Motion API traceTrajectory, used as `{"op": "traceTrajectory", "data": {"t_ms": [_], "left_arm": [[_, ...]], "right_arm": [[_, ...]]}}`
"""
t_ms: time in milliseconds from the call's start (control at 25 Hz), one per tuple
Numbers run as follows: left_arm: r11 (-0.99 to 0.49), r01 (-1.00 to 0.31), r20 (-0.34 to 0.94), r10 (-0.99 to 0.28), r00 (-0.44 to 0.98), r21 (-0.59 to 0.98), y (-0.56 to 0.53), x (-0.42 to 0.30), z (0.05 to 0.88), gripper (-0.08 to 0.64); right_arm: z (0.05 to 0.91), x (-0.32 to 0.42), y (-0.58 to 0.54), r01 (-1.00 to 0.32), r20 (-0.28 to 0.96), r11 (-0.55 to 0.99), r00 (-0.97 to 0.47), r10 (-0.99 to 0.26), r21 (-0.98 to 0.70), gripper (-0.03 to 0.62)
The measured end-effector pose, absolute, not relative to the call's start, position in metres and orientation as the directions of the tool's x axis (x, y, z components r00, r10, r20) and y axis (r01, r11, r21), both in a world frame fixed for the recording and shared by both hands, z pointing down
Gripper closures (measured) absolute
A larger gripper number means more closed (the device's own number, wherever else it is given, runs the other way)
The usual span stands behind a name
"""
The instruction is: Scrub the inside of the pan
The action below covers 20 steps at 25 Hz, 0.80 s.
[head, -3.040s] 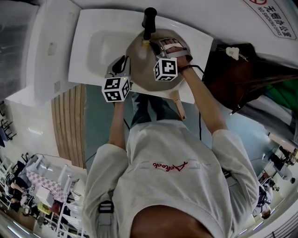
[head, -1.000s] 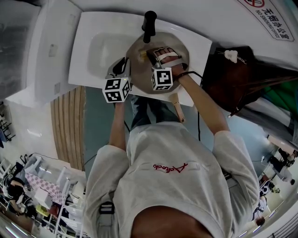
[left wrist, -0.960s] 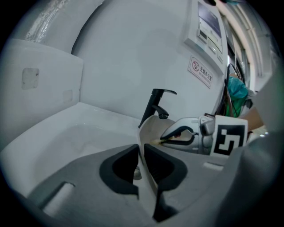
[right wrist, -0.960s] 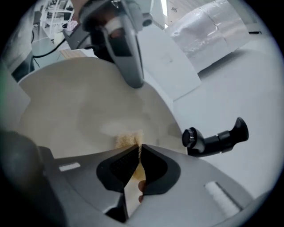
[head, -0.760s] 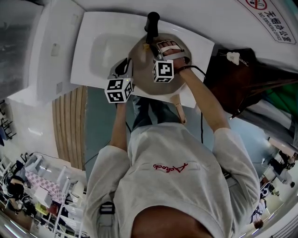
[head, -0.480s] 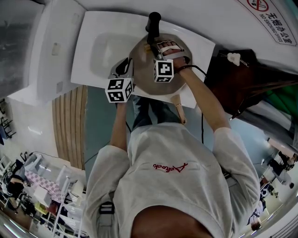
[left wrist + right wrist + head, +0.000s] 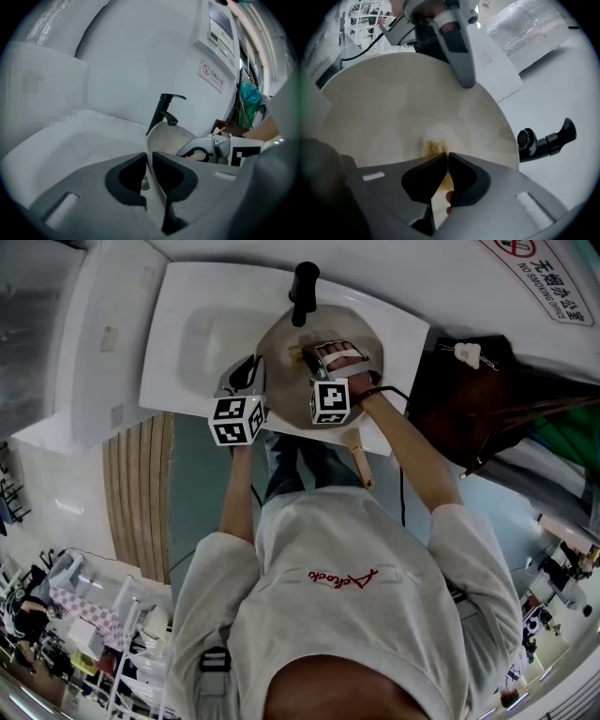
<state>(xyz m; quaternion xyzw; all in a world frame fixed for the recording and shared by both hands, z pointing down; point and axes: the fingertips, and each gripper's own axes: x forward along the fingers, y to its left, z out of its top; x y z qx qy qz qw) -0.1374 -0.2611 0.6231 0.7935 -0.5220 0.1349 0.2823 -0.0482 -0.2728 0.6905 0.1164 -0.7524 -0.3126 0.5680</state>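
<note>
1. White sink (image 7: 192, 334) fills the top of the head view, with a black tap (image 7: 302, 292) at its back edge and a white wall behind.
2. Pan (image 7: 281, 338) stands tilted in the sink under the tap, its pale inside facing the person and its handle (image 7: 360, 461) sticking out over the front edge.
3. Left tongs (image 7: 251, 376) are pinched tight on the pan's rim (image 7: 148, 157), one jaw inside and one outside.
4. Right tongs (image 7: 314, 354) reach into the pan, clamped on a yellow scrubber (image 7: 438, 146) that presses against the pan's inner face (image 7: 389, 108).
5. Both tongs sit close together, the left tongs (image 7: 459, 47) at the rim above the scrubber.
</note>
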Motion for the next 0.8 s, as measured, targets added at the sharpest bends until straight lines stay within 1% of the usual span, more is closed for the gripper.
{"op": "traceTrajectory", "data": {"t_ms": [360, 800], "left_arm": [[-0.299, -0.903, 0.504, -0.754, 0.421, 0.308, -0.262, -0.138, 0.623, 0.517], [-0.299, -0.902, 0.505, -0.752, 0.423, 0.310, -0.261, -0.138, 0.623, 0.517]], "right_arm": [[0.702, -0.037, -0.232, 0.189, 0.819, 0.813, -0.313, -0.482, 0.551, 0.566], [0.716, -0.030, -0.182, 0.278, 0.873, 0.837, -0.284, -0.397, 0.471, 0.566]]}}
